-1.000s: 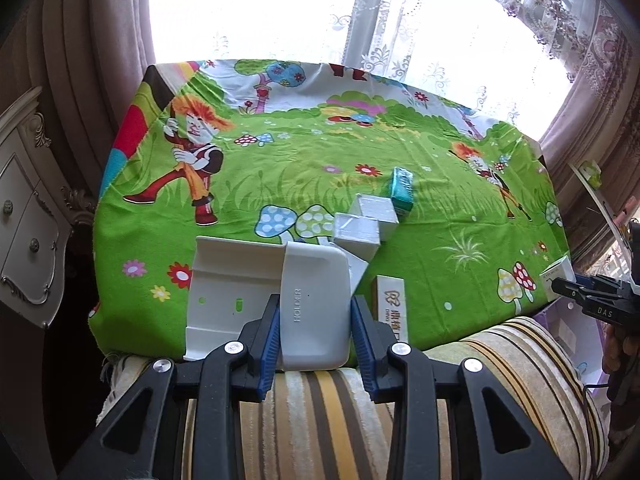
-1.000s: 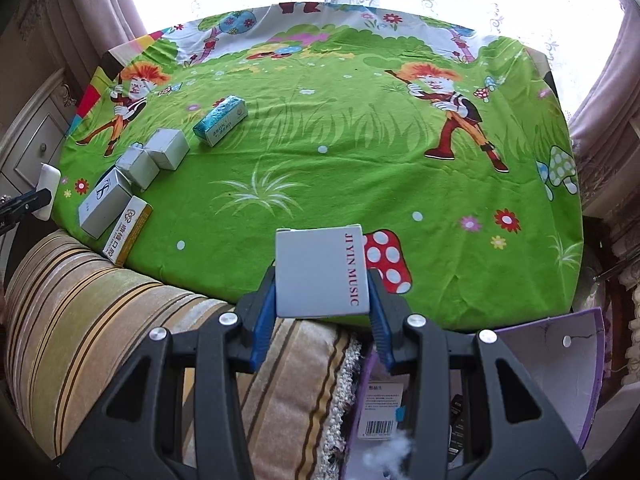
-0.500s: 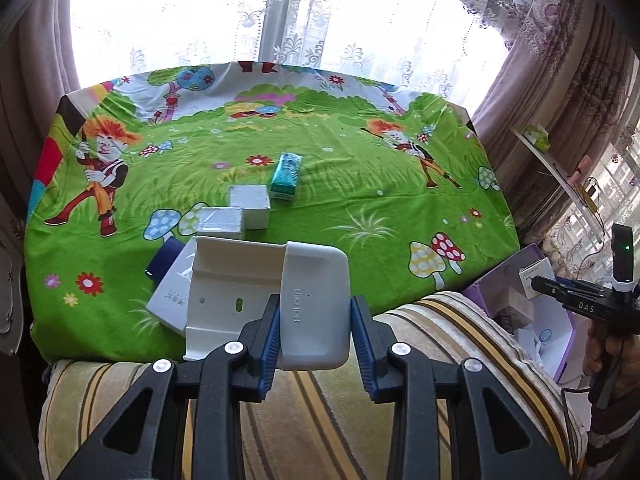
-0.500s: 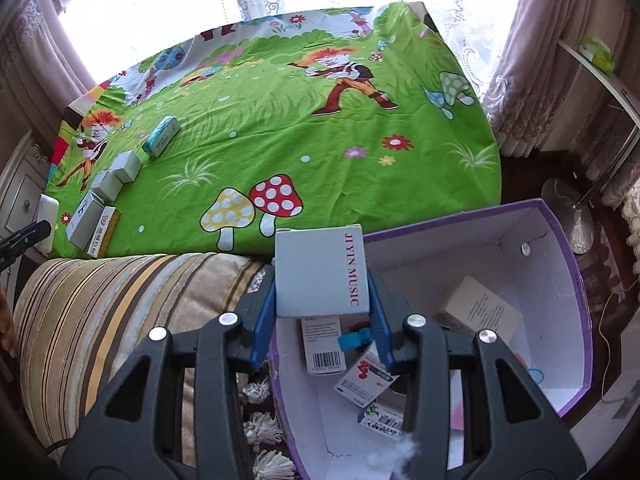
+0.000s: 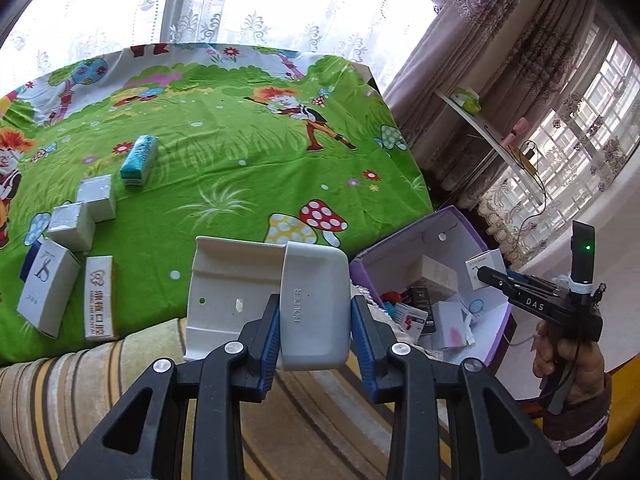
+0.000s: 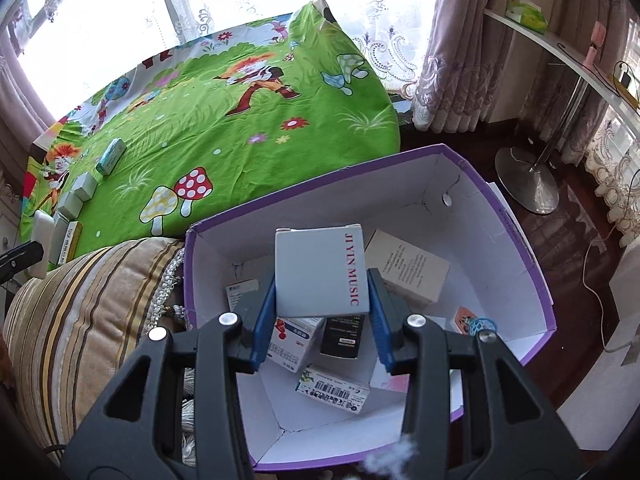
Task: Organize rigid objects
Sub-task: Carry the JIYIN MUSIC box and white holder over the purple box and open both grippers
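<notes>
My left gripper (image 5: pixel 314 334) is shut on a white plastic holder (image 5: pixel 312 304) with an open white tray part (image 5: pixel 230 288), held over the striped cushion edge. My right gripper (image 6: pixel 320 316) is shut on a grey "JI YIN MUSIC" box (image 6: pixel 320 272), held above the purple-rimmed white bin (image 6: pixel 532 264). The bin holds several small boxes, among them a beige box (image 6: pixel 408 268). The bin also shows in the left wrist view (image 5: pixel 452 220), with the right gripper (image 5: pixel 484 270) over it. Several small boxes lie on the green cloth, among them a teal box (image 5: pixel 138 160).
The table has a green cartoon cloth (image 5: pixel 240 168). A striped cushion (image 6: pixel 80 312) lies between table and bin. A shelf (image 6: pixel 560 48) on a metal stand (image 6: pixel 528 184) is at the right, with curtains and windows behind.
Both grippers have swung right, away from the table. My right gripper carried the grey box from above the cushion to over the bin. My left gripper still holds the holder.
</notes>
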{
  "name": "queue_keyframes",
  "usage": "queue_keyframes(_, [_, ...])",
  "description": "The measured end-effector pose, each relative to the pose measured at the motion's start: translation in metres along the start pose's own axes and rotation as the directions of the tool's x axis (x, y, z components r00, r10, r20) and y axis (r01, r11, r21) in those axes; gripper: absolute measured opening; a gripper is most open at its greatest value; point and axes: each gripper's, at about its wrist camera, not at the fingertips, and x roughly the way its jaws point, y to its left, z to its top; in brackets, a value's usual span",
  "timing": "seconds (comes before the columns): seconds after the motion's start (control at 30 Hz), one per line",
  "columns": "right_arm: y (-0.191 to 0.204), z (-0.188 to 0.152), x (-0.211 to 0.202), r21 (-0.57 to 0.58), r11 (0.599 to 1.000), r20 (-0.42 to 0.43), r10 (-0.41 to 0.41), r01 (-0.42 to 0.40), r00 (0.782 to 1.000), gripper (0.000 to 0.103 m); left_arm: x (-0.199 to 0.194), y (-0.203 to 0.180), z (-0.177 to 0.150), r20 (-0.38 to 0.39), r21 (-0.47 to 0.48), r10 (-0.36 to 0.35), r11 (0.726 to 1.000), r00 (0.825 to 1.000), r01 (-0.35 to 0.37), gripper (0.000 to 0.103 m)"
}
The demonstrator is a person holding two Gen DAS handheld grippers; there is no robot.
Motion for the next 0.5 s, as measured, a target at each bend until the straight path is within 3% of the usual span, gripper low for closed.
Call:
queue_keyframes(0.23, [-0.029,-0.005,-0.008,0.056,0.997,0.019,-0.048,0.047,0.999,0.046,0.029,-0.041,0.006,-0.090,0.017,-0.112,0.993,0.990,0.114,0.035])
queue_keyframes(0.5, [-0.053,-0.005,-0.016,0.109,0.988,0.038,-0.114,0.110,0.993,0.046,0.076,-0.070,0.019,-0.211,-0.095,-0.279,0.960,0.937,0.265,0.035])
